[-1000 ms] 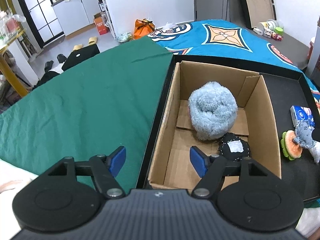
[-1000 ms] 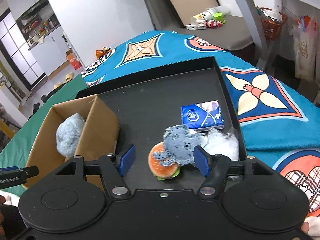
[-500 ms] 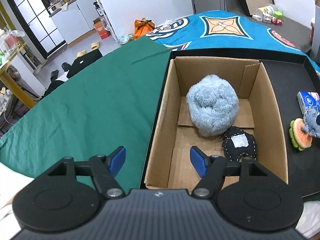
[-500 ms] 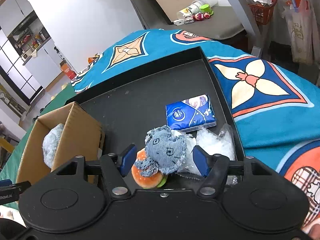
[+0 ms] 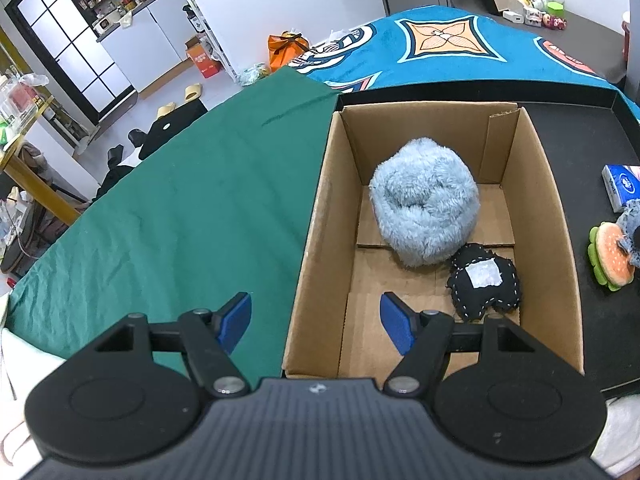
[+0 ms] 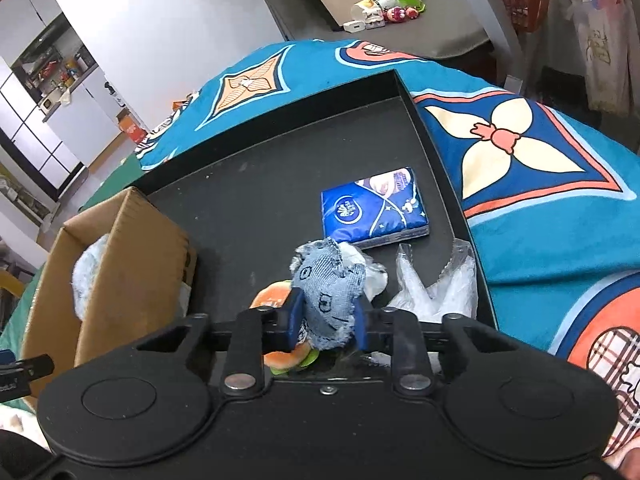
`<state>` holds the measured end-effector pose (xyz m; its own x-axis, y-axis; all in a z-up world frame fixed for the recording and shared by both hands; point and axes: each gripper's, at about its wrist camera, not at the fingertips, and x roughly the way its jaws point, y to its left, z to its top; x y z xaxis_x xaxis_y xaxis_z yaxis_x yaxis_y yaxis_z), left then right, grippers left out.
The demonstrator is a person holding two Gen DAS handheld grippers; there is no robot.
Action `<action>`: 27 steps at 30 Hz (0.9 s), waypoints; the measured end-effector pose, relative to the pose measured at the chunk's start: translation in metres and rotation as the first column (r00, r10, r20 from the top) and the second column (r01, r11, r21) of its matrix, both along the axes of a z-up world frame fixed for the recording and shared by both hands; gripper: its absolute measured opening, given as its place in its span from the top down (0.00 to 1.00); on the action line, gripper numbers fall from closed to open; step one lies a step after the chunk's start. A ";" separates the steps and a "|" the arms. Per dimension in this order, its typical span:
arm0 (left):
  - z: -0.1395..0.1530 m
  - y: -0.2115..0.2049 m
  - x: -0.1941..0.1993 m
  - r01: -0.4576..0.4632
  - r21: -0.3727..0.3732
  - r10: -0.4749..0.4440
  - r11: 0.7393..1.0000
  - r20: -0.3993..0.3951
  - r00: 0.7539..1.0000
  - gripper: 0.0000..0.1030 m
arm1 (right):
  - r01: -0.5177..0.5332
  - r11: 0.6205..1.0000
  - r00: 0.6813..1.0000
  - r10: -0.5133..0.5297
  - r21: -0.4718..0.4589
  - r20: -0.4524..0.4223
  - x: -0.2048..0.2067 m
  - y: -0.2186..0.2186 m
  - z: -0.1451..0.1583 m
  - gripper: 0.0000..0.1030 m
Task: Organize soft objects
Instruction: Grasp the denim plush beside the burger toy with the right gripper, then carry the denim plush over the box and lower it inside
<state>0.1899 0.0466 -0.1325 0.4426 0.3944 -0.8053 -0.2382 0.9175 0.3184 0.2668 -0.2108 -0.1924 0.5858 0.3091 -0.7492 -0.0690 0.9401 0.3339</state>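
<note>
My right gripper (image 6: 327, 320) is shut on a blue denim soft toy (image 6: 326, 286), its blue pads squeezing the toy's lower half above a plush burger (image 6: 276, 296) on the black tray (image 6: 248, 200). The burger (image 5: 610, 254) also shows at the right edge of the left wrist view. A cardboard box (image 5: 328, 216) stands on the tray's left part and holds a fluffy light-blue ball (image 5: 426, 212) and a black stitched plush (image 5: 486, 282). My left gripper (image 5: 316, 322) hangs open over the box's near left wall, one finger outside it, nothing between the pads.
A blue tissue pack (image 6: 374, 208) lies on the tray behind the toy, crumpled clear plastic (image 6: 436, 284) to its right. Green cloth (image 5: 180, 208) covers the surface left of the box; a patterned teal blanket (image 6: 540, 168) lies around the tray.
The right gripper sank onto the denim toy and its jaws came together on it. The left gripper drifted slightly and stayed open.
</note>
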 end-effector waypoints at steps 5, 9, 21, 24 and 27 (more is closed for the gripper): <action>0.002 0.000 -0.002 -0.002 -0.005 0.002 1.000 0.008 1.000 0.32 | -0.023 1.000 1.000 0.024 -0.002 0.010 -0.004 0.003 0.008 0.80; 0.004 0.003 -0.005 -0.006 -0.017 0.006 1.000 0.021 1.000 0.32 | -0.032 0.999 0.999 0.033 -0.013 0.022 -0.007 0.003 0.014 0.80; 0.010 0.009 -0.011 -0.011 -0.062 0.015 0.998 0.057 0.998 0.32 | -0.045 0.998 0.997 0.048 -0.047 0.057 -0.017 0.012 0.035 0.80; 0.011 0.012 -0.012 -0.014 -0.078 0.019 0.997 0.068 0.998 0.32 | -0.060 0.996 0.995 0.064 -0.060 0.071 -0.019 0.018 0.041 0.80; 0.012 0.014 -0.013 -0.016 -0.087 0.022 0.996 0.074 0.997 0.32 | -0.073 0.995 0.993 0.079 -0.071 0.084 -0.021 0.025 0.047 0.80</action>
<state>0.1769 0.0602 -0.1210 0.4961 0.3339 -0.8015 -0.2760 0.9359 0.2190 0.2457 -0.1857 -0.1451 0.6261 0.3053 -0.7175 -0.1672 0.9513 0.2589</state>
